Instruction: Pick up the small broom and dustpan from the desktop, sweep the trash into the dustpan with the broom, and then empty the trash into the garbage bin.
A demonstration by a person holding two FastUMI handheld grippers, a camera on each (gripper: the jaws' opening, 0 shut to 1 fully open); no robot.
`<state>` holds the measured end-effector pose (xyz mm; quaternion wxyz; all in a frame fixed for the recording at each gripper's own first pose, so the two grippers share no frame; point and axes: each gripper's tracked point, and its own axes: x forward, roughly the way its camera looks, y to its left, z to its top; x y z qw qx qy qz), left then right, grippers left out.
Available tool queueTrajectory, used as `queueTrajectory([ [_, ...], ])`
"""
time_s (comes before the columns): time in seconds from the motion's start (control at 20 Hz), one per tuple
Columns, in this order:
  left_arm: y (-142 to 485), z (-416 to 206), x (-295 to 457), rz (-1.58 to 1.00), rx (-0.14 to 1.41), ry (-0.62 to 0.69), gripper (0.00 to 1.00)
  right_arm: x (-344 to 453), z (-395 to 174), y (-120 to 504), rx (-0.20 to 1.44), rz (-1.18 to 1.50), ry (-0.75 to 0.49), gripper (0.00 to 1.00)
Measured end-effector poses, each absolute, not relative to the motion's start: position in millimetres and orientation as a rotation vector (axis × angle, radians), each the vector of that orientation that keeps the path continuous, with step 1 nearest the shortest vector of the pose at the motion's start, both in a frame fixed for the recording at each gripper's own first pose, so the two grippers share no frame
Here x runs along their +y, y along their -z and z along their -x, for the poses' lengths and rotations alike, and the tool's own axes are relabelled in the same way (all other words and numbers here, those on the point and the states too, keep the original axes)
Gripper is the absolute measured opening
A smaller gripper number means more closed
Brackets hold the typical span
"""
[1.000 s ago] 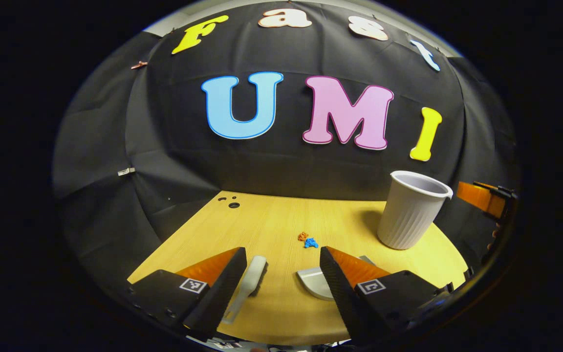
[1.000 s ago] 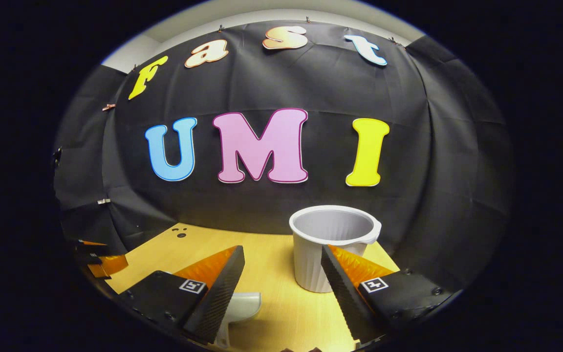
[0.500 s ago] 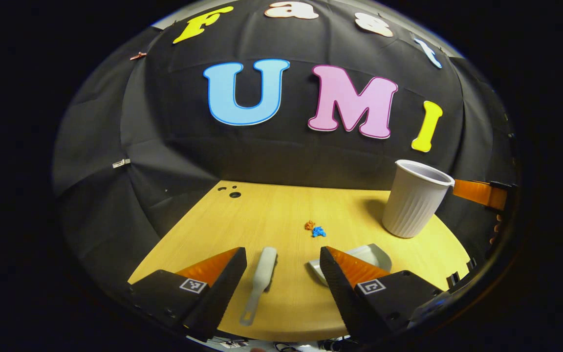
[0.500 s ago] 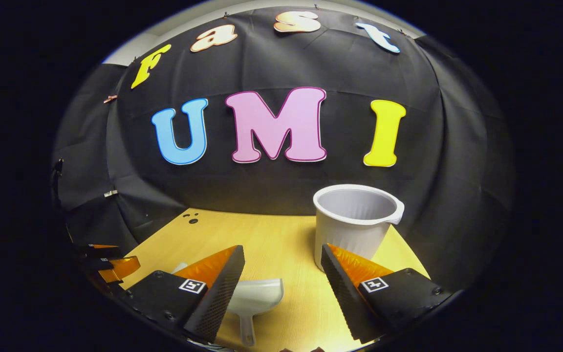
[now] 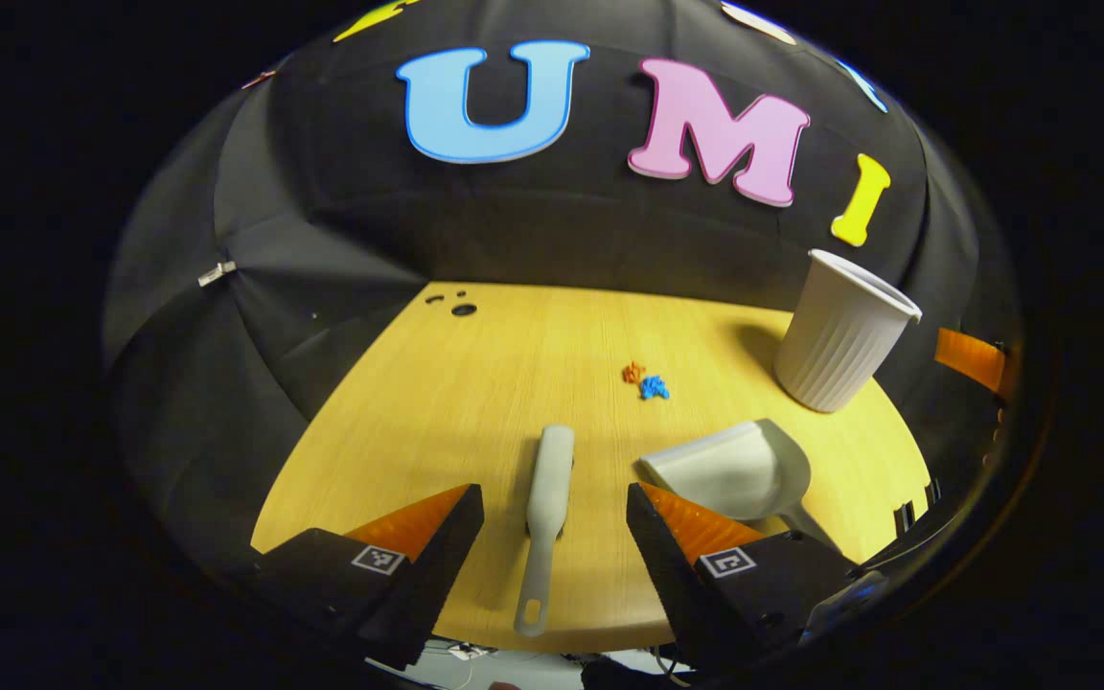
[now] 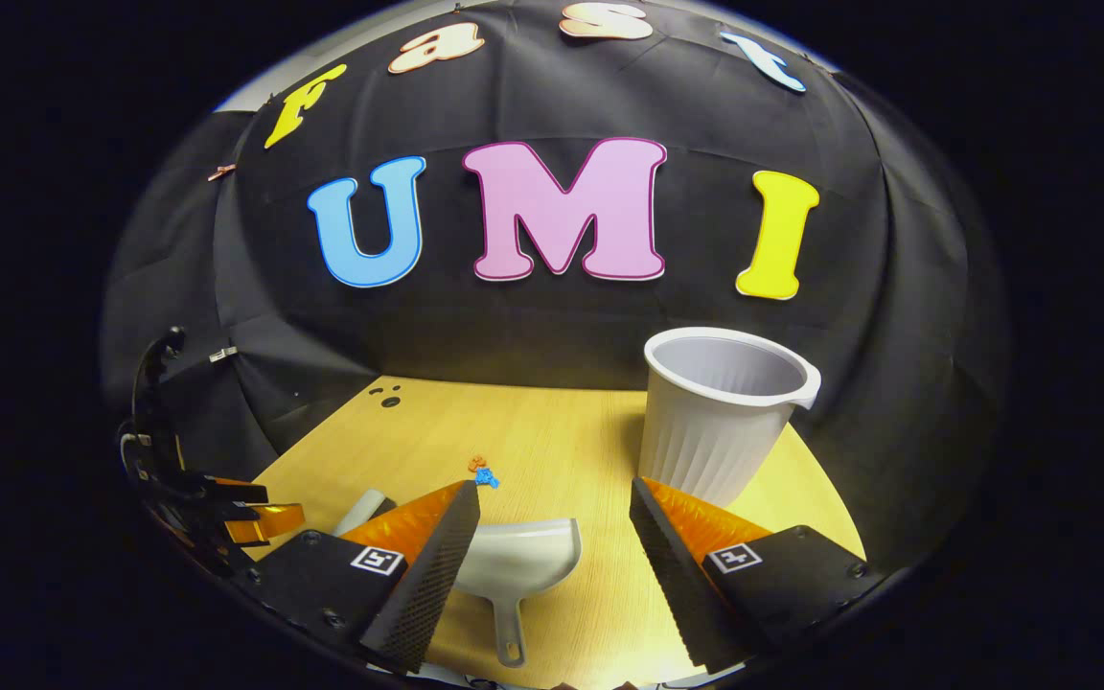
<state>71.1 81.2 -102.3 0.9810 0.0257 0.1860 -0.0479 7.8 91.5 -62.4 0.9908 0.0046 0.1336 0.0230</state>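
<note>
Left claw: the left claw [image 5: 555, 522] hangs above the near edge of the bench [image 5: 475, 383] with its jaws spread wide and nothing between them; the small broom [image 5: 544, 508] lies flat in line with the gap, handle end toward the bench edge.
Right claw: the right claw [image 6: 555, 541] is likewise wide open and empty, with the dustpan [image 6: 521, 561] lying below and between its fingers, handle pointing at the camera.
Trash: a small orange and blue cluster of trash [image 5: 646, 381] sits mid-bench, apart from both tools, beyond the dustpan's mouth.
Bin: the white ribbed garbage bin [image 6: 720, 412] stands upright at the far right of the bench, near the dustpan.
Stage: my reading is that neither tool is picked up yet; both grasps are still to come.
Risk, broom: the handle is thin and lies flat, so a claw closing too high could pinch air or skid it off the near edge.
Risk, dustpan: the right finger [image 6: 677, 565] sits close to the bin in the right gripper view; a careless swing could tip the light bin.
Risk, grip: a tilted hold on the dustpan handle would probably lift its lip, letting trash slide under.
Risk, trash: the bits look light and may scatter under a hard stroke.
</note>
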Motion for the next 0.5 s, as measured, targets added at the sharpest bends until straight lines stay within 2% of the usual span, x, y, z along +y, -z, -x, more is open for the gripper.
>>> queueTrajectory([
  [0.5,199,-106,91,-0.174,0.715,0.108,0.95,101,11,100,0.359,-0.053,-0.049,0.98],
])
